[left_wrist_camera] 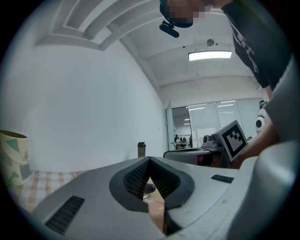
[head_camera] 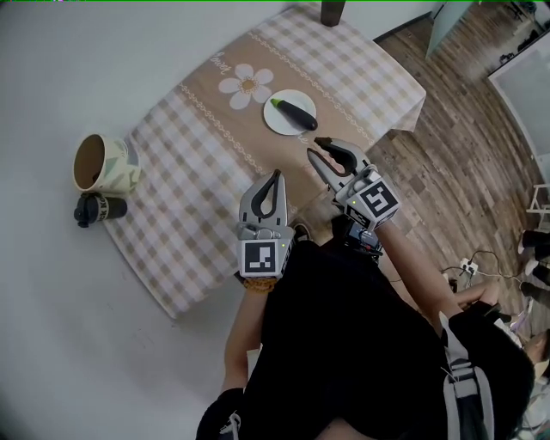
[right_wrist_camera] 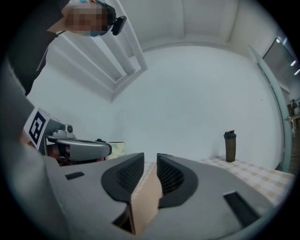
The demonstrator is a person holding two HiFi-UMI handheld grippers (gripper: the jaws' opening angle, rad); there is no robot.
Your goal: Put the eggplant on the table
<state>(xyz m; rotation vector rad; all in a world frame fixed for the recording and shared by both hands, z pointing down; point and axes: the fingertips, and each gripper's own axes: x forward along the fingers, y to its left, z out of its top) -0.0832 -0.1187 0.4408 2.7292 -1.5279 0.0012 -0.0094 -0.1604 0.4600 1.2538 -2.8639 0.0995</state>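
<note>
A dark purple eggplant point(head_camera: 293, 112) with a green stem lies on a white plate point(head_camera: 275, 125) on the checked tablecloth point(head_camera: 185, 215). My right gripper point(head_camera: 316, 148) hovers just off the plate's near rim, clear of the eggplant. Its jaws stand a narrow gap apart with nothing between them, as the right gripper view point(right_wrist_camera: 151, 157) also shows. My left gripper point(head_camera: 277, 174) is lower down over the cloth, its tips together and empty. In the left gripper view point(left_wrist_camera: 149, 161) a dark rounded shape, probably the eggplant point(left_wrist_camera: 149, 188), shows through the jaw hollow.
A cream mug point(head_camera: 103, 163) and a dark bottle lying on its side point(head_camera: 99, 209) sit at the table's left end. Another dark bottle point(head_camera: 332, 10) stands upright at the far end. The wooden floor point(head_camera: 464, 129) drops away to the right of the table edge.
</note>
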